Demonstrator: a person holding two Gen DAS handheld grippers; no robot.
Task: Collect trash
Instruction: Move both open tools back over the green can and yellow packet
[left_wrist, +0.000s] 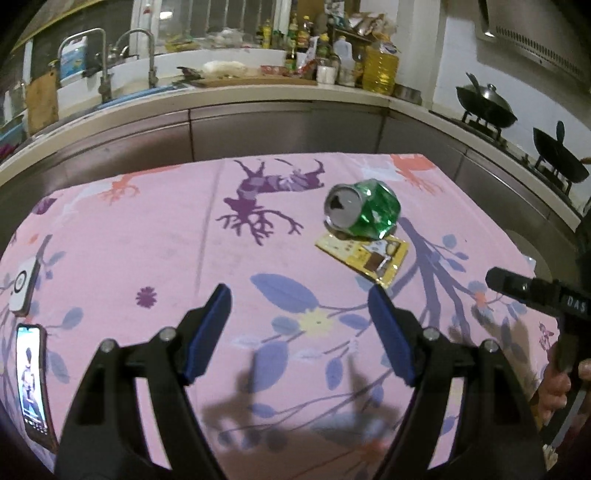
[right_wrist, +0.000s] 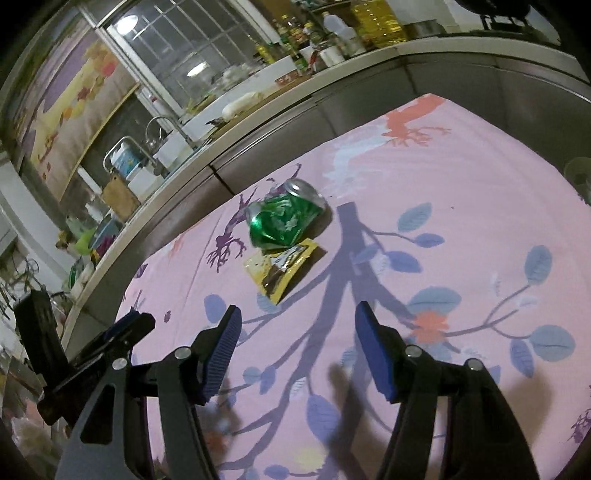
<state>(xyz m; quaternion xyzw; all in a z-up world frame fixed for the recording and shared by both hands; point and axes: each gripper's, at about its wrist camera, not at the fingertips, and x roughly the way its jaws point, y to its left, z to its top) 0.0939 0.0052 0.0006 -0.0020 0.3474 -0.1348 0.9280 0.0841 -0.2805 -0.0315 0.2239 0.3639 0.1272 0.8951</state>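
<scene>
Crushed green can (left_wrist: 364, 208) lies on its side on the pink floral tablecloth (left_wrist: 147, 229), toward the far right, touching the far edge of a flat yellow wrapper (left_wrist: 369, 256) just nearer. Left gripper (left_wrist: 299, 334) and right gripper (right_wrist: 295, 354) both hover over the cloth on the near side of the trash, jaws spread wide, holding nothing. Phone (left_wrist: 32, 384) and a small white device (left_wrist: 23, 290) sit at the cloth's left edge.

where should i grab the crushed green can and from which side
Take the crushed green can across its dented middle, coming down from above with the open right hand-held gripper. It lies on its side, one end resting on the yellow wrapper, so the ends are wider and harder to span. Probably close the fingers on the creased walls.
</scene>
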